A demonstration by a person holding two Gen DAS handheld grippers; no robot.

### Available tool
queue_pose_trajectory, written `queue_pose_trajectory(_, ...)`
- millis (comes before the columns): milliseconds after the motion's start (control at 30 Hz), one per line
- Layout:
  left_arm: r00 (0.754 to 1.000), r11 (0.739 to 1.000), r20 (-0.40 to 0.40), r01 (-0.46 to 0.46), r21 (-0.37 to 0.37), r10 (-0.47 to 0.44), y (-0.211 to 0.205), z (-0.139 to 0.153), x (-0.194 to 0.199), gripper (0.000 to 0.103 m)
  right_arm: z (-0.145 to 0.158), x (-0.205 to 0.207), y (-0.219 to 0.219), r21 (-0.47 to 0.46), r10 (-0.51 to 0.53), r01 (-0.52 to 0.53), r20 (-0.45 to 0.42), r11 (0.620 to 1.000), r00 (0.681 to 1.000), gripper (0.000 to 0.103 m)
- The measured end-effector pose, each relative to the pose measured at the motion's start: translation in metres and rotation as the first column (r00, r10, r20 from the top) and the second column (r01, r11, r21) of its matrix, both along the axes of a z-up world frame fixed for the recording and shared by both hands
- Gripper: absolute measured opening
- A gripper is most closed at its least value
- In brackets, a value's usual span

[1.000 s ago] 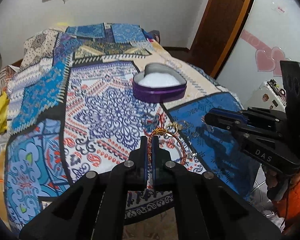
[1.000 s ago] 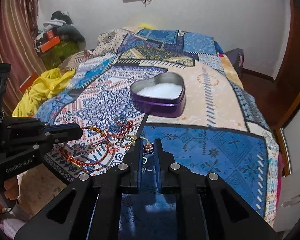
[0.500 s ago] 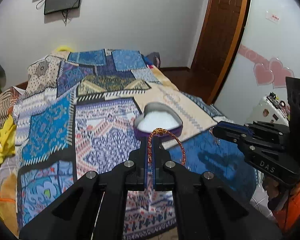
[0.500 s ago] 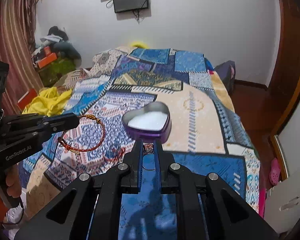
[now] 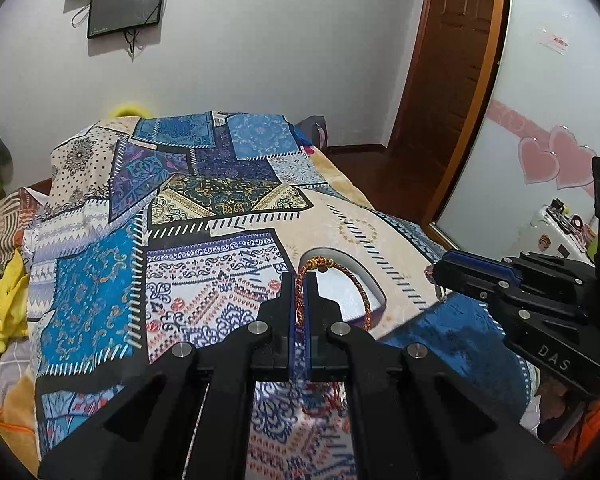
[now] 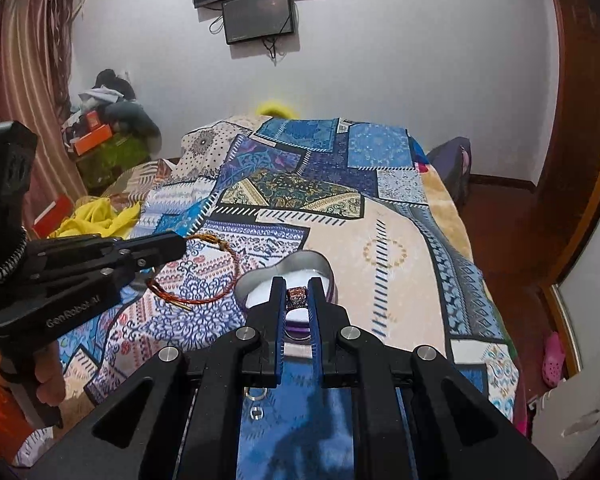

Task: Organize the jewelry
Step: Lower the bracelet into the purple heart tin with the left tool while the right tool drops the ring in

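My left gripper [image 5: 299, 280] is shut on a red-and-gold braided bracelet [image 5: 359, 285] and holds it in the air over the bed. The bracelet [image 6: 220, 266] also shows in the right wrist view, hanging from the left gripper [image 6: 176, 242]. My right gripper [image 6: 297, 286] is shut on a ring with a reddish stone [image 6: 297, 296], just in front of the heart-shaped purple tin [image 6: 324, 264] with white lining. The tin [image 5: 370, 284] sits just behind the left fingertips. The right gripper [image 5: 440, 270] is to the right of it.
A patchwork blue and cream bedspread [image 5: 220, 200] covers the bed. Small silver rings [image 6: 256, 394] lie on the blue patch under my right gripper. Yellow cloth [image 6: 96, 216] lies at the left edge. A wooden door [image 5: 456, 60] and mirrored wardrobe [image 5: 540, 120] stand to the right.
Both grippers have risen from the bedspread with their pieces and moved forward toward the heart tin, which now sits right at the fingertips.
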State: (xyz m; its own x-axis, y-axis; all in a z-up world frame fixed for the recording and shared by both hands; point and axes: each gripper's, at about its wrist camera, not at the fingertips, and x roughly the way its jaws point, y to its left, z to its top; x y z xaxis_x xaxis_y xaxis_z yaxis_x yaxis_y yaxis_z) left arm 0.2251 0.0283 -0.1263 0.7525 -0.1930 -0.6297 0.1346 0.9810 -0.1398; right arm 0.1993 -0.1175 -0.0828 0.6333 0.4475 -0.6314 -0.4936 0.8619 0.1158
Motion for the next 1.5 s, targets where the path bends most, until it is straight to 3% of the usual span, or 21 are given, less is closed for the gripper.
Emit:
queue_pose_trajectory(300, 0.999, 1.000, -0.035, 0.005, 0.010, -0.005, -0.004, -0.017, 0.034, 0.002, -0.011, 0.022, 0.012, -0.019, 0.017, -0.018, -0.018, 1.000, 1.000, 0.010)
queue_pose_trajectory(833, 0.989, 0.999, -0.141, 0.045, 0.005, -0.044, -0.009, -0.055, 0.068, 0.002, -0.049, 0.056, 0.022, -0.043, 0.049, -0.057, -0.173, 0.997, 0.984, 0.010)
queue_pose_trajectory(1267, 0.990, 0.997, -0.132, 0.063, 0.033, -0.058, -0.014, -0.050, 0.063, 0.003, -0.043, 0.053, 0.019, -0.063, 0.053, -0.066, -0.192, 0.996, 0.980, 0.010)
queue_pose_trajectory(1500, 0.992, 0.998, -0.116, 0.058, 0.033, -0.054, -0.013, -0.038, 0.051, 0.015, -0.028, 0.039, 0.013, -0.065, 0.044, -0.054, -0.150, 0.996, 0.988, 0.014)
